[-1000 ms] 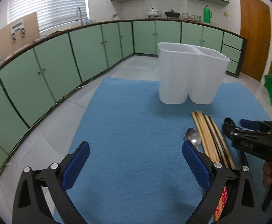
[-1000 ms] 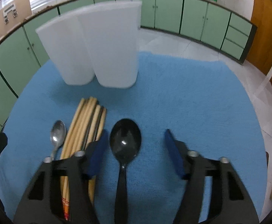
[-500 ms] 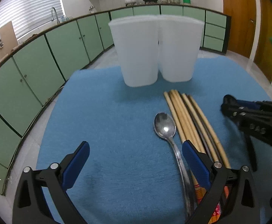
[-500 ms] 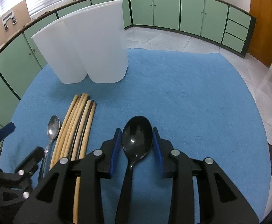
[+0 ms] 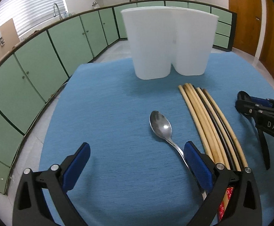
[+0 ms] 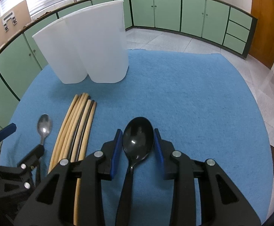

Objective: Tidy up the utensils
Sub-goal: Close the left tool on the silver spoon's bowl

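A white two-compartment holder (image 5: 170, 43) (image 6: 88, 47) stands at the far side of the blue mat (image 5: 108, 113). A metal spoon (image 5: 160, 125) (image 6: 43, 127) lies beside a bundle of several chopsticks (image 5: 208, 120) (image 6: 76, 128). My left gripper (image 5: 137, 162) is open, low over the mat, its right finger (image 5: 197, 163) just over the metal spoon's handle. My right gripper (image 6: 138, 141) is shut on a black spoon (image 6: 138, 137), pads against the bowl's sides; in the left wrist view (image 5: 250, 103) it is at the right.
Green cabinets (image 5: 43, 56) run along the floor behind the mat. A wooden door (image 6: 265, 24) is at the right. The mat's right half (image 6: 202, 103) holds nothing.
My right gripper closed on the black spoon and has lifted slightly. My left gripper swung toward the holder and came closer to the metal spoon.
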`<state>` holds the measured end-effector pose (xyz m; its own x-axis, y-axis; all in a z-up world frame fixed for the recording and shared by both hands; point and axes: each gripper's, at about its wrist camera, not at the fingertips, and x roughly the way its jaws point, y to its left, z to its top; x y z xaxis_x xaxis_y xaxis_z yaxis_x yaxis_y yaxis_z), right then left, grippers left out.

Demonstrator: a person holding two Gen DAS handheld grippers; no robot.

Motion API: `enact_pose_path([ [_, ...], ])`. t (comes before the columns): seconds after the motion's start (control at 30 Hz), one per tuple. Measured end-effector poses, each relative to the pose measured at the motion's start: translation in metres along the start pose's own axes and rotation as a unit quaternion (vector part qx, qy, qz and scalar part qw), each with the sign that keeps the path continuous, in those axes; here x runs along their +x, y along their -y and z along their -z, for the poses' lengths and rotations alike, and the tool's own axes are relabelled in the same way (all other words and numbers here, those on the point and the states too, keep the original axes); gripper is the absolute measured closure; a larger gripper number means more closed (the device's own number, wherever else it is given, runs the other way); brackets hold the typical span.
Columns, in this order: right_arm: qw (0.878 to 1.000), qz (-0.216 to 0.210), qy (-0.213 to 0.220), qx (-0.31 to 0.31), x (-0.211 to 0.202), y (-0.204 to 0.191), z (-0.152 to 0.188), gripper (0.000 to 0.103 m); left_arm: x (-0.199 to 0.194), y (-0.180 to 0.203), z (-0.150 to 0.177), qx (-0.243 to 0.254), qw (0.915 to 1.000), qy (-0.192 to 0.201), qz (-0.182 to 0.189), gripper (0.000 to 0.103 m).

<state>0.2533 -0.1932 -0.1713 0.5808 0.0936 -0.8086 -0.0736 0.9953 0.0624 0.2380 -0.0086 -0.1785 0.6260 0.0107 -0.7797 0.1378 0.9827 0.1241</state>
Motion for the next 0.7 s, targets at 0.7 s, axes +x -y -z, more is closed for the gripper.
enact_pose_path([
  [0.7,0.999,-0.009,-0.029,-0.016,0.005,-0.002,-0.018,0.070,0.028,-0.005,-0.031,-0.079,0.9947,-0.063,0.018,0.025],
])
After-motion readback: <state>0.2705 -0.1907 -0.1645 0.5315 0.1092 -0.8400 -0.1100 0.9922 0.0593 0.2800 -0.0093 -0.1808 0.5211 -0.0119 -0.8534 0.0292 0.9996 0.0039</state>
